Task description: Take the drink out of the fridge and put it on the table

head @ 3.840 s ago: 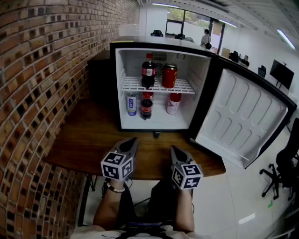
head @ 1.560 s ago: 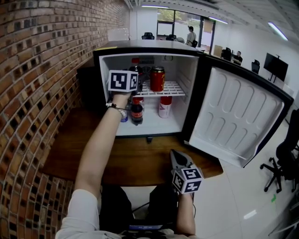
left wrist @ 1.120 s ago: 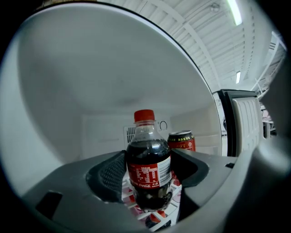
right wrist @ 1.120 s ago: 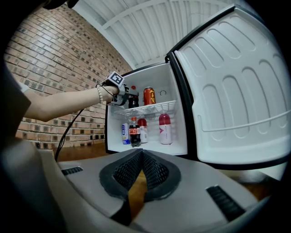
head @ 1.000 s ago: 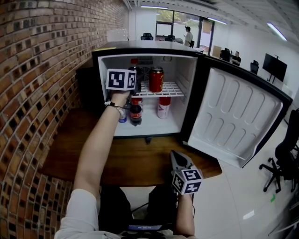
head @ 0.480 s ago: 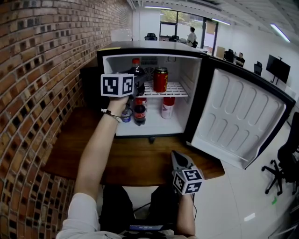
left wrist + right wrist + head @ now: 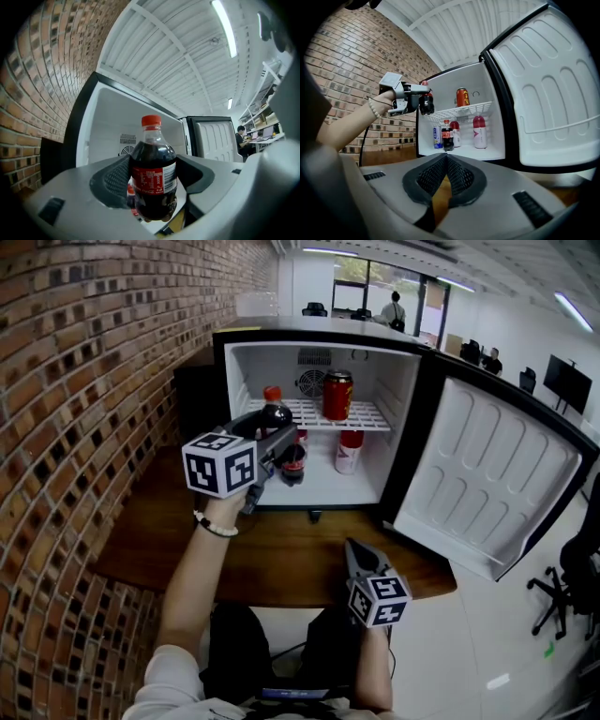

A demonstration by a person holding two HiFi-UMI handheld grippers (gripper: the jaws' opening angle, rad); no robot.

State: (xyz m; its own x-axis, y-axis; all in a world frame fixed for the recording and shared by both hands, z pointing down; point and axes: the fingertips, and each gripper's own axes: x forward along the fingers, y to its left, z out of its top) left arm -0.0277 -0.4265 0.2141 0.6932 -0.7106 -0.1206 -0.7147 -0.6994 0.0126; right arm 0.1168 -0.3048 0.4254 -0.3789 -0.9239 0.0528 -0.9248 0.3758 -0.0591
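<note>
My left gripper [image 7: 277, 434] is shut on a cola bottle [image 7: 275, 417] with a red cap and a red label. It holds the bottle upright in the air in front of the open fridge [image 7: 246, 343], near its left wall. In the left gripper view the bottle [image 7: 152, 173] stands between both pads, gripped at its label. The right gripper view shows the same bottle [image 7: 426, 104] outside the fridge, above the wooden table [image 7: 309, 554]. My right gripper [image 7: 355, 549] rests at the table's front edge, its pads [image 7: 454, 176] pressed together with nothing between them.
A red can [image 7: 337, 395] stands on the fridge's wire shelf. Below are a second cola bottle [image 7: 293, 461], a white bottle with a red top [image 7: 349, 451] and a small blue can [image 7: 435, 137]. The fridge door [image 7: 487, 479] hangs open to the right. A brick wall [image 7: 84, 381] runs along the left.
My left gripper has drawn back out of the fridge toward me and lower, bringing the cola bottle off the upper shelf. The right gripper has not moved.
</note>
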